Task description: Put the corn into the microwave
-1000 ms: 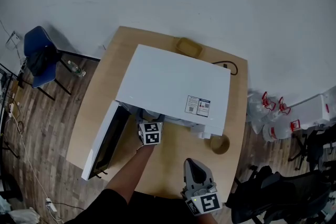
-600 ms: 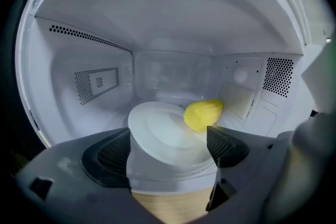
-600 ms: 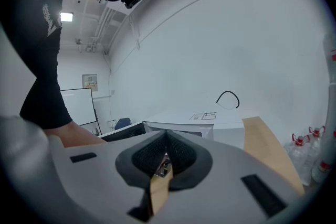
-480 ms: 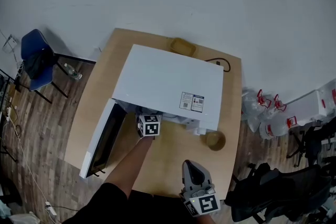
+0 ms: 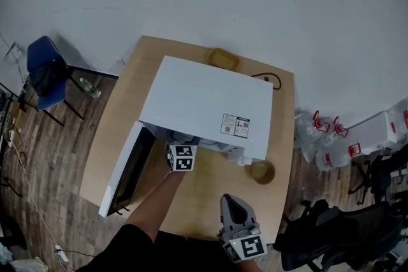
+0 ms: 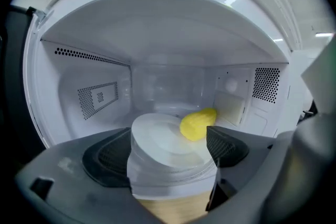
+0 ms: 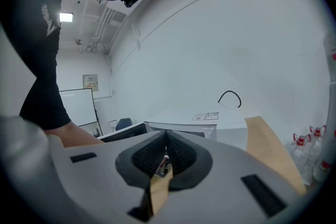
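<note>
Inside the microwave [image 6: 157,34], the corn [image 6: 197,123] lies as a short yellow piece on the far right part of a round white plate [image 6: 163,149] on the cavity floor. The plate's near rim looks smeared, so its exact edge is hard to fix. The left gripper [image 6: 168,150] points straight into the cavity with its jaws spread wide, one dark pad on each side of the plate and nothing clamped between them; whether a pad touches the rim cannot be told.

From the head view, the microwave [image 5: 207,105] stands on a wooden table [image 5: 115,130] with its door [image 5: 124,169] swung open to the left, and the left gripper [image 5: 182,158] sits at the open mouth. The right gripper [image 5: 239,232] hangs back at the table's near edge, well apart from the oven, jaws pressed together and empty. A small brown bowl [image 5: 262,171] stands just beside the microwave's front right corner; what it holds cannot be made out. A shallow yellowish tray [image 5: 223,59] lies behind the oven at the far edge, near a black cable [image 5: 273,79].
</note>
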A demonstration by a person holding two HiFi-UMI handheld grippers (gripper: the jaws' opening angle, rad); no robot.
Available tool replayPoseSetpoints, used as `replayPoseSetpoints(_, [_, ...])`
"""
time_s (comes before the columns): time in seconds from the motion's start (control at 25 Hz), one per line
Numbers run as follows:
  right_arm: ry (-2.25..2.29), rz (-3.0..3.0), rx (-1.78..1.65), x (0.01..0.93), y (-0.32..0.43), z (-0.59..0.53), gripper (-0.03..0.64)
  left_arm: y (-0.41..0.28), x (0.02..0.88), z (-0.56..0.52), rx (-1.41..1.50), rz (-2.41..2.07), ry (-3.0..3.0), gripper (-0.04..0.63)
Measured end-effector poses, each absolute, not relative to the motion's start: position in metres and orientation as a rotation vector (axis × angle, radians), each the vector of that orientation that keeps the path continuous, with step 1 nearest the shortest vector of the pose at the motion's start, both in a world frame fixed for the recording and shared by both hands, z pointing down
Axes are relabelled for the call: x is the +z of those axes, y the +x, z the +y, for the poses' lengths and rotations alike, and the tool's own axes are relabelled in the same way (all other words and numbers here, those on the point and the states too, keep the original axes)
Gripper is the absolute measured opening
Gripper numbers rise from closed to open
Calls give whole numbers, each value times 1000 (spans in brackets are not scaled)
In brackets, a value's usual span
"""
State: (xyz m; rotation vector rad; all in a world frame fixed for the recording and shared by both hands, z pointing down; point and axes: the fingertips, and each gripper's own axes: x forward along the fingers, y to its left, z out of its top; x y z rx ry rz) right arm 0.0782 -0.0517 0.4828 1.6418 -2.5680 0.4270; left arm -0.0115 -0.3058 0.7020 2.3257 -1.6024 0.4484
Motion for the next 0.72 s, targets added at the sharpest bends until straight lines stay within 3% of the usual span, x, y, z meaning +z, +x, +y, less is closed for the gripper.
replayPoseSetpoints(0.72, [1717, -2517, 352, 469, 77, -23, 60, -34, 673, -252, 377, -1555, 2301, 420])
